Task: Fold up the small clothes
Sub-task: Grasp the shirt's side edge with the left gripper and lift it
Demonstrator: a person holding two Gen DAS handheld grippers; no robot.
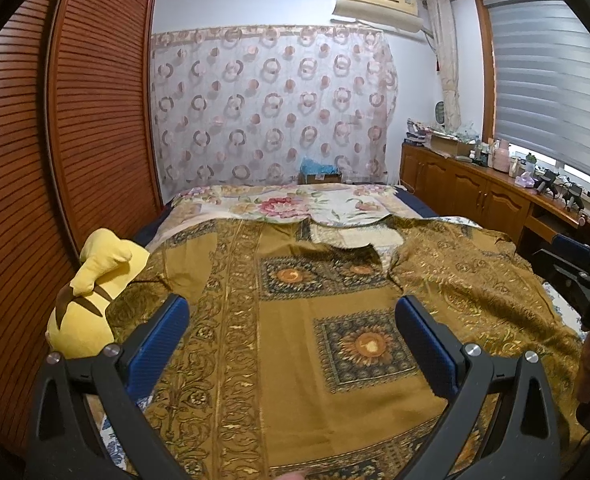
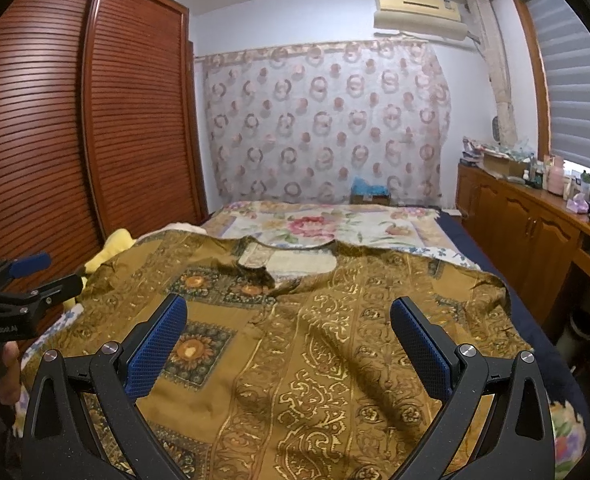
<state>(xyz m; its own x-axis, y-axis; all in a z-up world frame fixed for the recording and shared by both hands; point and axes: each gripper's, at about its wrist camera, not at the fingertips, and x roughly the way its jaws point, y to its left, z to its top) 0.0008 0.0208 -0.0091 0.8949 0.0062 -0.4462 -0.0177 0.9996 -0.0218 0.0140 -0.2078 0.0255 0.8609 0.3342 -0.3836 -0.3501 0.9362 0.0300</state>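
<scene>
Left wrist view, garment: a mustard patterned top [image 1: 303,320] lies spread flat on the bed [image 1: 279,204], neckline toward the far end; a yellow plush toy [image 1: 91,292] sits at its left edge, touching the cloth.
Left wrist view, fingers: the left gripper [image 1: 291,344] hangs above the near part of the top, blue pads [image 1: 161,344] spread wide, nothing between them.
Left wrist view, risk: if it pinches mid-panel and not at an edge, I'd expect a bunch, not a crease; the toy could snag a sleeve swept that way.
Right wrist view, garment: the same top [image 2: 335,340] fills the bed [image 2: 335,216], rumpled ridges across its right half, its right sleeve reaching toward the bed's edge.
Right wrist view, fingers: the right gripper [image 2: 289,344] is released too, pads [image 2: 421,344] well apart over the cloth, gripping nothing; whether they touch it I cannot tell.
Right wrist view, risk: folding over those ridges would likely lock wrinkles in; the thin fabric looks slippery enough to slide from a shallow pinch.
</scene>
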